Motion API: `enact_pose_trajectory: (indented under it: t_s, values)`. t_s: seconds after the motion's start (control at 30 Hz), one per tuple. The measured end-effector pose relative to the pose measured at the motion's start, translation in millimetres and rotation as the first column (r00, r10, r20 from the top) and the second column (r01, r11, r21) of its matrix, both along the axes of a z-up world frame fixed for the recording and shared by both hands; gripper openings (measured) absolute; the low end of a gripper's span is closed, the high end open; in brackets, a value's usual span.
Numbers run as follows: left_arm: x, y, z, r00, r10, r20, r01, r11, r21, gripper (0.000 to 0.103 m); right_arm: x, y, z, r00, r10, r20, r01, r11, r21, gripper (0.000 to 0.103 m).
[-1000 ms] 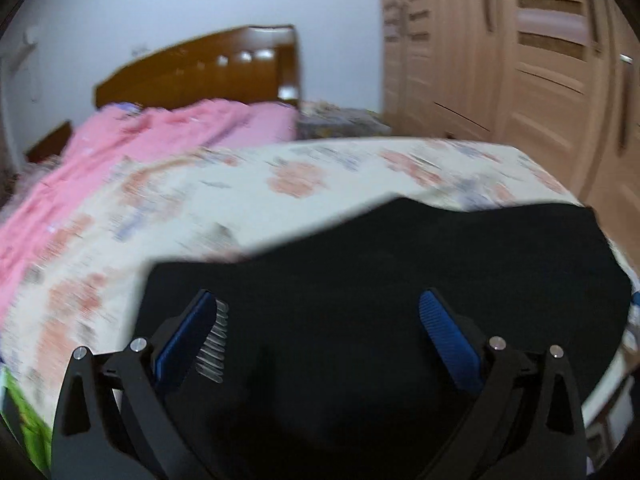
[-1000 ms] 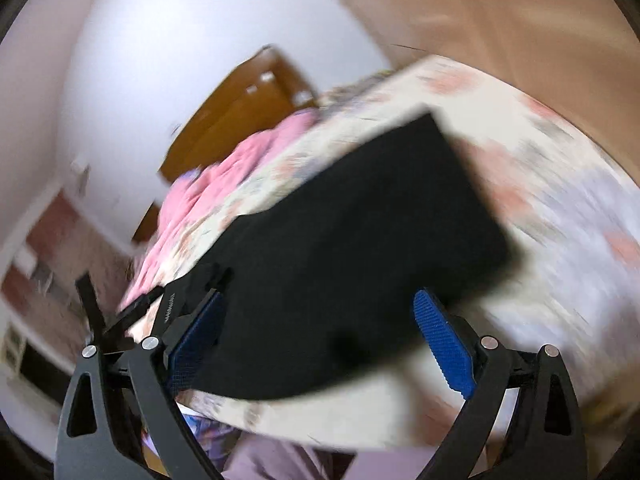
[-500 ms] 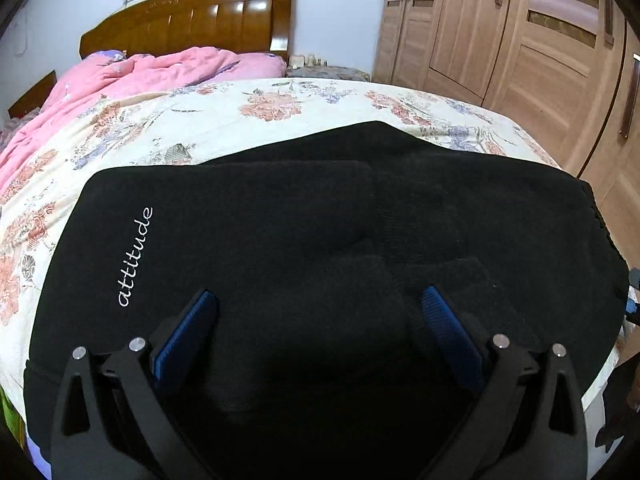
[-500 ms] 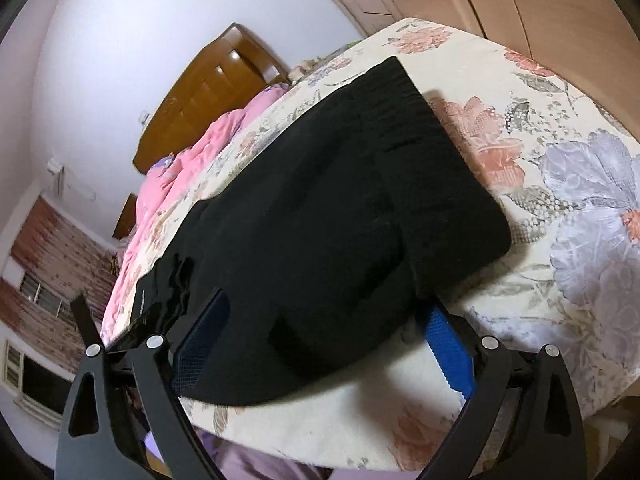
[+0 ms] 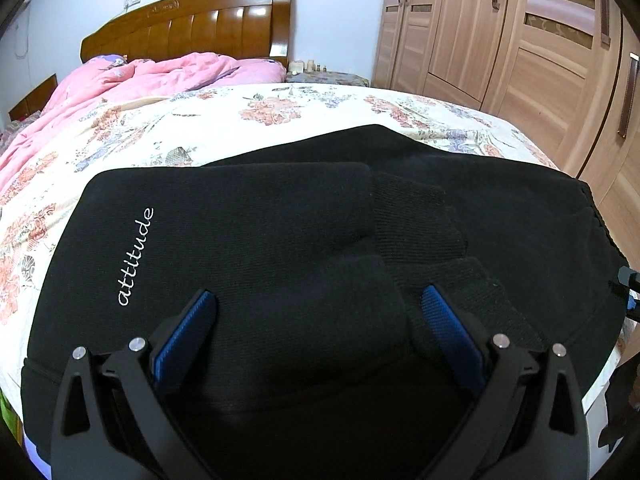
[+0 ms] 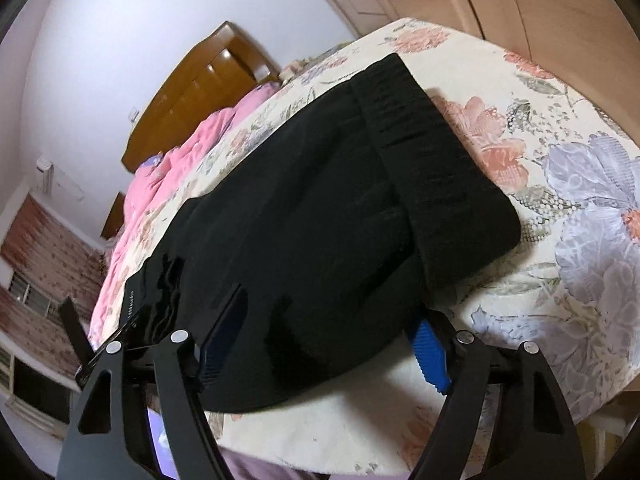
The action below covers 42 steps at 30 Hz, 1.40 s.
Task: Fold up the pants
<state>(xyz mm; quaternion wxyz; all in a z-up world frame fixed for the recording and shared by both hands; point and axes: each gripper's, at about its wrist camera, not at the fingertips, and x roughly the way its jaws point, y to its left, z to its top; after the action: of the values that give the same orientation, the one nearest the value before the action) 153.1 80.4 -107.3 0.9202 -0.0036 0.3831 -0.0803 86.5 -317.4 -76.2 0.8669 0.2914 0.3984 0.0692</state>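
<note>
left wrist view: the pants [image 5: 256, 240] lie folded on the bed [image 5: 168, 128], near its foot edge, legs doubled back so ribbed cuffs [image 5: 420, 216] sit on top, with "attitude" lettering [image 5: 136, 256] on the left part. the cloth looks thick, soft and limp knit; it will sag and slide from a loose pinch, so take a full layer stack at an edge or corner. the left hand-held gripper [image 5: 320, 320] stands open over the near fold, pads apart with cloth between them, nothing pinched. open flowered sheet lies beyond, up to a pink quilt [image 5: 160, 76]; a wardrobe [image 5: 520, 60] is on the right.

right wrist view: the waistband [image 6: 432, 160] end lies near the bed's corner, with bare sheet [image 6: 580, 184] to its right. the right hand-held gripper [image 6: 332, 332] has just been closing; its jaws straddle the near hem, but i judge it not yet clamped. the drop-off at the bed edge is close, so dragging outward risks the pile slipping off.
</note>
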Motion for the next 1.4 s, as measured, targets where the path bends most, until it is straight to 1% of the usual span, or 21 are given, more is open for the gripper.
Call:
enact_pose_trajectory:
  t_s: [0.1,0.17,0.23,0.3,0.4,0.43,0.47,0.5,0.57,0.63,0.67,0.7,0.77,0.8,0.87,0.97,1.1,1.13,1.23,1.33,1.4]
  values:
    - [-0.2,-0.5,0.2,1.0,-0.001,0.003,0.001,1.0,0.0,0.102,-4.5,5.9,1.1,1.0,-0.028,0.002,0.028,0.997,-0.076,0.059]
    - [-0.5,0.4,0.6,1.0,-0.002,0.005,0.002,1.0,-0.001,0.102,-11.4,-8.9,-3.6,0.998,-0.07,-0.006,0.07,0.997,-0.016,0.04]
    - [-0.5,0.3,0.4,1.0,-0.001,0.004,0.001,1.0,-0.001,0.102,-20.0,-22.4,-4.0,0.99,-0.136,-0.026,0.136,0.991,0.012,0.041]
    - [-0.6,0.2,0.3,1.0,-0.001,0.006,0.001,1.0,-0.001,0.102,-29.9,-23.8,11.2,0.981,-0.192,0.022,0.193,0.979,-0.072,0.046]
    - [-0.8,-0.1,0.7,1.0,0.002,0.007,-0.002,1.0,-0.002,0.102,-29.3,-3.8,39.2,0.982,-0.135,0.133,0.154,0.977,-0.147,0.078]
    - [-0.7,0.1,0.7,1.0,0.002,0.005,-0.002,1.0,-0.002,0.102,-24.1,6.9,44.6,0.985,-0.086,0.15,0.112,0.979,-0.173,0.097]
    - [-0.7,0.1,0.8,1.0,0.002,0.004,-0.002,1.0,-0.001,0.102,-17.6,17.7,47.6,0.986,-0.034,0.162,0.066,0.978,-0.196,0.098]
    - [-0.5,0.0,0.9,1.0,0.002,0.002,-0.002,1.0,-0.001,0.102,-7.6,30.0,47.1,0.987,0.014,0.162,0.023,0.974,-0.224,0.098]
    - [-0.5,-0.2,1.5,1.0,0.003,-0.003,-0.003,1.0,0.0,0.102,7.5,35.6,37.0,0.991,0.043,0.129,-0.016,0.978,-0.207,0.098]
    - [0.2,-0.2,2.2,1.0,0.002,-0.01,-0.002,1.0,0.001,0.102,21.5,29.5,15.8,0.999,0.033,0.023,-0.029,0.988,-0.152,0.097]
    - [0.5,-0.2,2.2,1.0,0.001,-0.011,-0.001,1.0,0.002,0.102,18.4,24.9,13.0,0.999,0.027,0.039,-0.022,0.992,-0.124,0.091]
    - [0.4,-0.1,2.1,1.0,0.001,-0.011,-0.001,1.0,0.001,0.102,9.3,19.8,15.5,0.998,0.013,0.067,-0.005,0.993,-0.122,0.089]
    - [0.6,-0.6,2.6,1.0,0.001,-0.01,-0.001,1.0,0.001,0.102,-7.2,9.7,20.2,0.997,-0.023,0.078,0.032,0.992,-0.122,0.087]
    - [0.4,-0.5,2.3,1.0,0.002,-0.01,-0.002,1.0,0.001,0.102,-24.3,-2.8,23.7,0.993,-0.05,0.11,0.059,0.995,-0.076,0.087]
    - [0.1,-0.1,2.2,1.0,0.003,-0.006,-0.003,1.0,-0.001,0.102,-45.6,-16.6,27.0,0.986,-0.107,0.125,0.117,0.991,-0.073,0.088]
    - [0.1,-0.4,2.0,1.0,0.006,0.001,-0.006,1.0,-0.001,0.102,-61.0,-34.3,18.2,0.99,-0.118,0.075,0.118,0.993,0.003,0.088]
    - [0.3,-0.6,2.0,1.0,0.007,-0.002,-0.007,1.0,0.0,0.102,-41.1,-25.9,6.4,1.0,-0.022,0.013,0.022,1.0,0.021,0.087]
    - [0.5,-0.5,2.0,1.0,0.007,-0.003,-0.007,1.0,0.001,0.102,-32.6,-22.8,4.7,1.0,-0.007,-0.003,0.007,1.0,0.023,0.083]
    - [0.6,-0.5,1.7,1.0,0.007,-0.003,-0.007,1.0,0.001,0.102,-5.6,-5.9,3.6,1.0,-0.006,-0.015,0.006,1.0,-0.016,0.081]
    - [0.7,-0.7,1.6,1.0,0.008,-0.001,-0.008,1.0,0.0,0.102,9.3,-9.0,3.4,0.999,-0.044,-0.022,0.045,0.998,0.041,0.08]
    - [0.9,-0.7,1.4,1.0,0.008,0.0,-0.008,1.0,0.0,0.102,8.2,-9.9,1.8,0.995,-0.093,-0.024,0.093,0.995,0.029,0.057]
